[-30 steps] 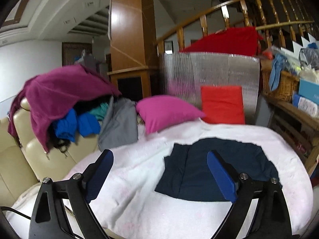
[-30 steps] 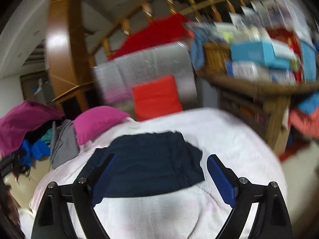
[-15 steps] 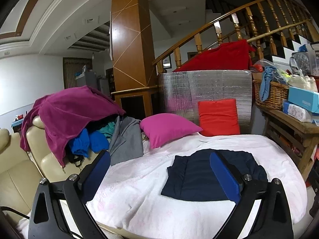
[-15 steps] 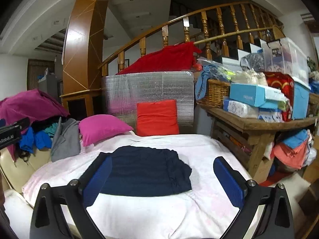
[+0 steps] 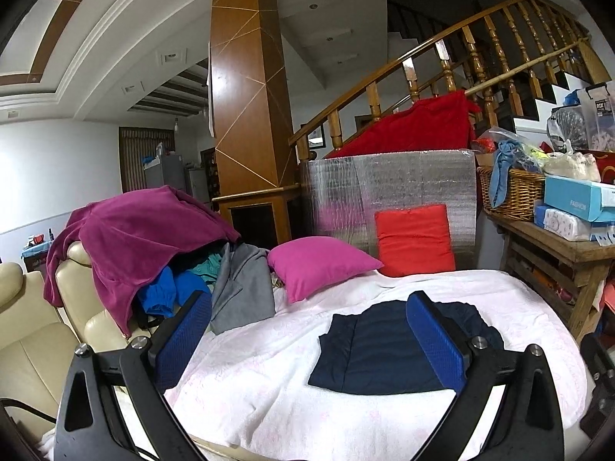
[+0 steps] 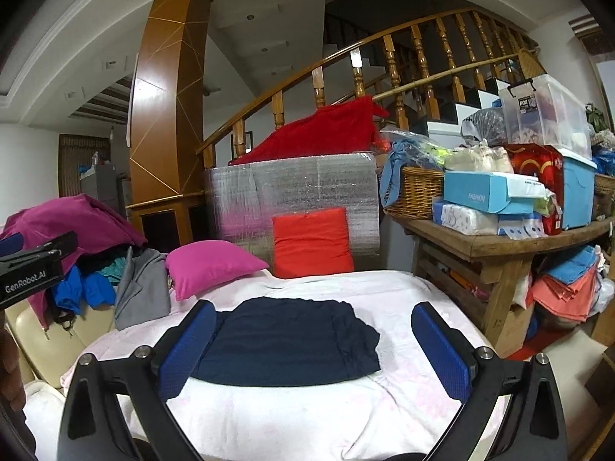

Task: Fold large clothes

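Observation:
A dark navy garment [image 5: 384,349] [image 6: 292,342] lies folded into a flat rectangle on the white blanket [image 5: 269,392] [image 6: 307,415]. My left gripper [image 5: 307,340] stands open, back from the garment and above the blanket, with nothing between its blue pads. My right gripper [image 6: 313,349] is also open and empty, held back from the garment's near edge. The left gripper's body [image 6: 30,265] shows at the left edge of the right wrist view.
A heap of clothes [image 5: 153,246] [image 6: 88,253], magenta, blue and grey, lies on the cream sofa [image 5: 34,330] at the left. A pink cushion [image 5: 319,265] and a red cushion [image 5: 415,238] sit behind the blanket. A cluttered wooden table [image 6: 496,246] stands at the right.
Both grippers have drawn back and up from the navy garment, which now looks smaller and farther off. Their jaws have widened a little. The garment has stayed put.

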`<state>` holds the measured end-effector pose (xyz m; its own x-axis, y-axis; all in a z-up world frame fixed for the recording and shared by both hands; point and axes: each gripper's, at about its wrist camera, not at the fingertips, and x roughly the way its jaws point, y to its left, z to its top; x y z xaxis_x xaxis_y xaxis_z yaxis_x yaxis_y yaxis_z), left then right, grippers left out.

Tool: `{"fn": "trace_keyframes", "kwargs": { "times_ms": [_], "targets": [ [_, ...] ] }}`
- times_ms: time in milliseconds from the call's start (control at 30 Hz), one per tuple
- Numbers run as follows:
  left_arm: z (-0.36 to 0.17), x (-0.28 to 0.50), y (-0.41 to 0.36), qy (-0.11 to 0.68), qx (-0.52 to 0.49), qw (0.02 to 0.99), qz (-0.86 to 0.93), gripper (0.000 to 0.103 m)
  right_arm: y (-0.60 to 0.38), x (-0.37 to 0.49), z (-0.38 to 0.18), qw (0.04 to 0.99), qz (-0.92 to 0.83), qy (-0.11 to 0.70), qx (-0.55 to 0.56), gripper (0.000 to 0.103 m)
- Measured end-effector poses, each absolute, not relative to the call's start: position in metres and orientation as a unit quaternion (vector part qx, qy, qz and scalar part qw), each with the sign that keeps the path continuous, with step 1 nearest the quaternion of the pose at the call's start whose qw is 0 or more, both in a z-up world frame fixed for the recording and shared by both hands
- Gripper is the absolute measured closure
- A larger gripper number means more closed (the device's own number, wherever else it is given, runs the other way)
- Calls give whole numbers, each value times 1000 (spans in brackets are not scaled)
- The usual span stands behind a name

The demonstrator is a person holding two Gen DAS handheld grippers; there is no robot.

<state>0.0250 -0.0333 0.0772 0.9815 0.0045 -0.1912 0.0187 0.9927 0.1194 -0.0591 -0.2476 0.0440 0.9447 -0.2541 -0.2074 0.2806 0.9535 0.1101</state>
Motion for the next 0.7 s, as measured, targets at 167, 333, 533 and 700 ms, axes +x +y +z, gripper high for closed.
{"fn": "trace_keyframes", "kwargs": {
  "times_ms": [167,333,533,700],
  "targets": [
    [78,22,-31,93,58,994,-1,2,-240,-55,41,983,-130,105,72,0],
    [77,22,-30,94,61,994,2,2,-234,-52,39,984,-124,109,72,0],
    [77,21,-31,96,61,993,2,2,-228,-50,37,984,-122,112,71,0],
    [77,20,-31,97,62,993,2,2,-230,-49,36,983,-123,113,75,0]
  ]
}}
